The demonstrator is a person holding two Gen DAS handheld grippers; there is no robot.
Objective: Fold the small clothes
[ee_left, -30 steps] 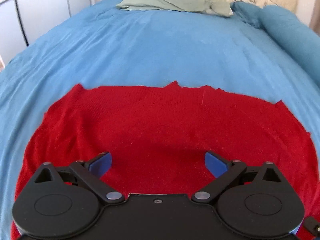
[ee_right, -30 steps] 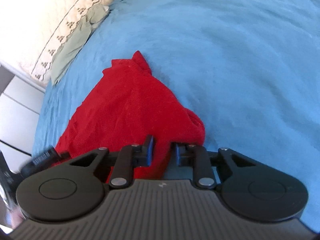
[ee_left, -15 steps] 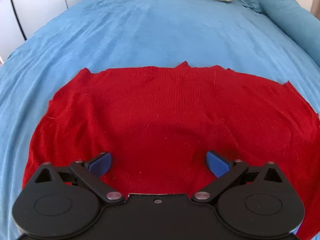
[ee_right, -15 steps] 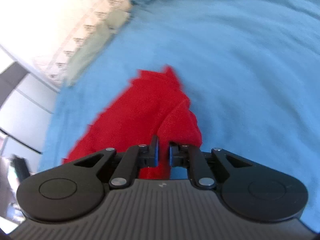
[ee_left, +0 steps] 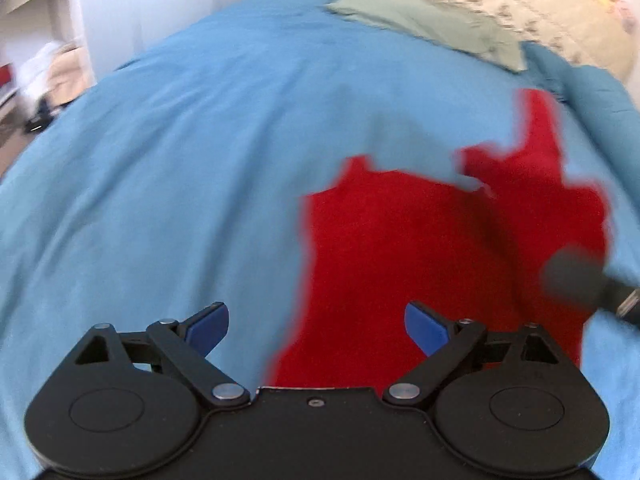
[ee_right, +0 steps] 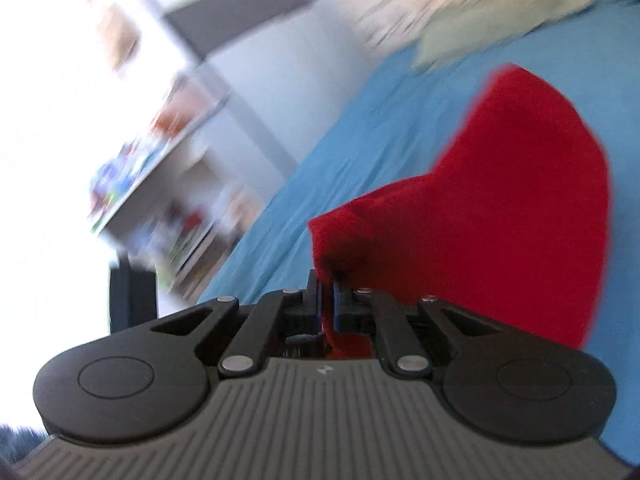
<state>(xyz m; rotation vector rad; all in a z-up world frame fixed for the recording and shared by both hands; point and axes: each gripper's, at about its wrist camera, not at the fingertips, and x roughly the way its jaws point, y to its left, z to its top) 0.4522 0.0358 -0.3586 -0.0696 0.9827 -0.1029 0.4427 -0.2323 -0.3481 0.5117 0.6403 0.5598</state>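
Observation:
A red knit garment (ee_left: 420,248) lies partly bunched on the blue bedspread (ee_left: 180,168), to the right of centre in the left wrist view. My left gripper (ee_left: 316,326) is open and empty, low over the garment's left edge. My right gripper (ee_right: 327,294) is shut on a fold of the red garment (ee_right: 512,208) and holds it lifted off the bed. The right gripper's body shows as a dark blur (ee_left: 580,280) at the right of the left wrist view. Both views are motion-blurred.
A green pillow (ee_left: 424,20) and a patterned cream quilt (ee_left: 520,4) lie at the head of the bed. A blue bolster (ee_left: 600,96) runs along the right. White wardrobe doors (ee_left: 140,12) and cluttered shelves (ee_right: 160,168) stand beside the bed.
My right gripper has lifted its hold of the garment up and swung left, so the cloth has bunched. My left gripper has shifted left and stays open.

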